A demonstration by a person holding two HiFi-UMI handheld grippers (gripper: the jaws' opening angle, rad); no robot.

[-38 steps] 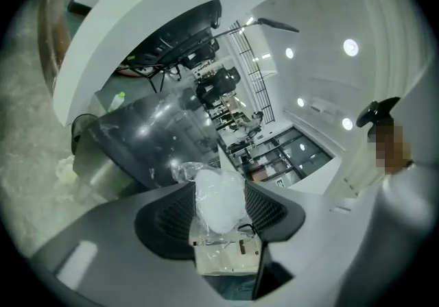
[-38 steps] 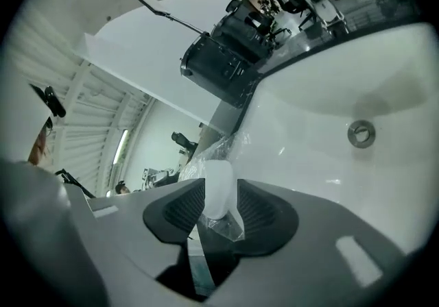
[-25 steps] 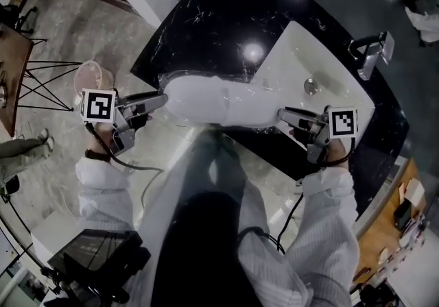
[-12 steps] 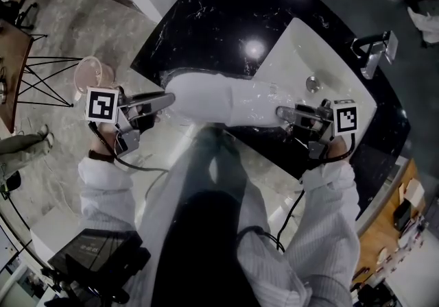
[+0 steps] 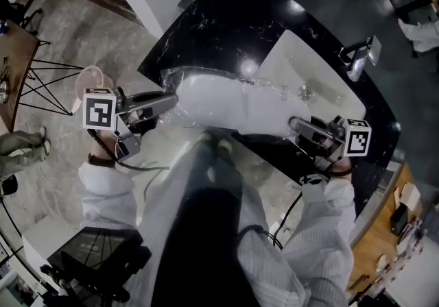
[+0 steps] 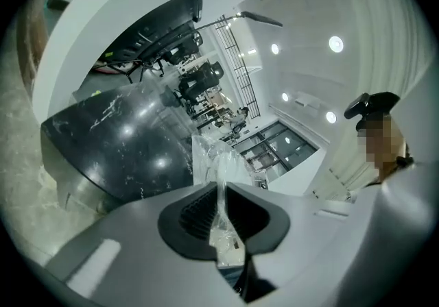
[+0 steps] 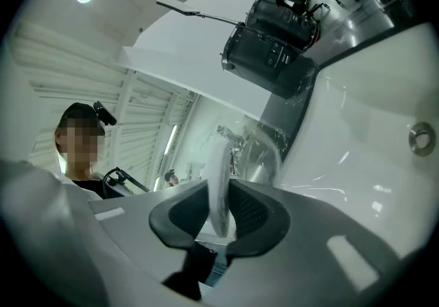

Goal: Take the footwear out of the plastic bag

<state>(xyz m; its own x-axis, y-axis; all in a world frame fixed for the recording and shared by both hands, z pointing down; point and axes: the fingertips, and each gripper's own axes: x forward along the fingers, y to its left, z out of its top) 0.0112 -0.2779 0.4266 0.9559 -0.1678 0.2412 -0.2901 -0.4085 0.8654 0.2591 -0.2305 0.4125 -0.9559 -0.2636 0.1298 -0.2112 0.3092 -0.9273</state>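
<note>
Closing left tool (image 6: 221, 211) and right tool (image 7: 223, 215) jaws pinch plastic bag (image 5: 206, 99).

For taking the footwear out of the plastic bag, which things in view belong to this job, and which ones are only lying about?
Belong to the job:
plastic bag
white footwear inside it
left gripper, jaws closing on the bag's end
right gripper, jaws closing on its other end

Only lying about:
sink
faucet
black counter
</note>
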